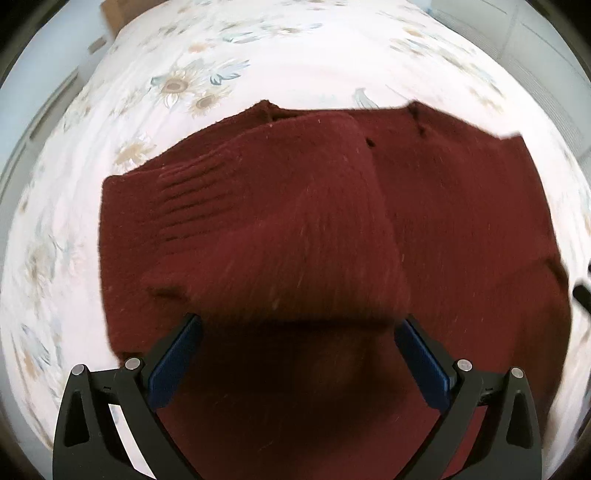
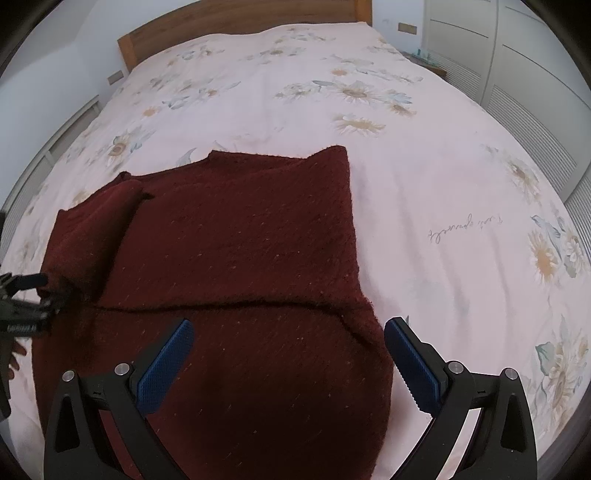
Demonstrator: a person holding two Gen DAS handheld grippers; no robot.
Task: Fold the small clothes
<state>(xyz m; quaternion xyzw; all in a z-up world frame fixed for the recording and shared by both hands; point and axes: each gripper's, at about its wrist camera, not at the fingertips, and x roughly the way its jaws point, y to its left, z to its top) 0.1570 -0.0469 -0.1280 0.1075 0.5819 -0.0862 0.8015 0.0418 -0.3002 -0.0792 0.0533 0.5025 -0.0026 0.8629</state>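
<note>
Sweater [image 2: 236,236], dark red knit, spread flat on the bed [image 2: 424,177], on the floral cover below the headboard [image 2: 236,18]. Partly folded: in the left wrist view one panel doubled over the sweater's left side, its ribbed edge uppermost, blurred. In the right wrist view a seam line running across the sweater, just beyond the fingertips. Left gripper [image 1: 297,326] low over the sweater's near edge, jaws spread wide, blue pads [image 1: 177,363] apart with knit between them but nothing pinched. Right gripper [image 2: 288,328] over the sweater's right near corner, jaws likewise spread, left pad [image 2: 166,365] above the knit, right pad above the cover just beside the sweater's edge. Left gripper also glimpsed at the sweater's far left edge from the right wrist view. Wardrobe doors [image 2: 535,92] right of the bed.
</note>
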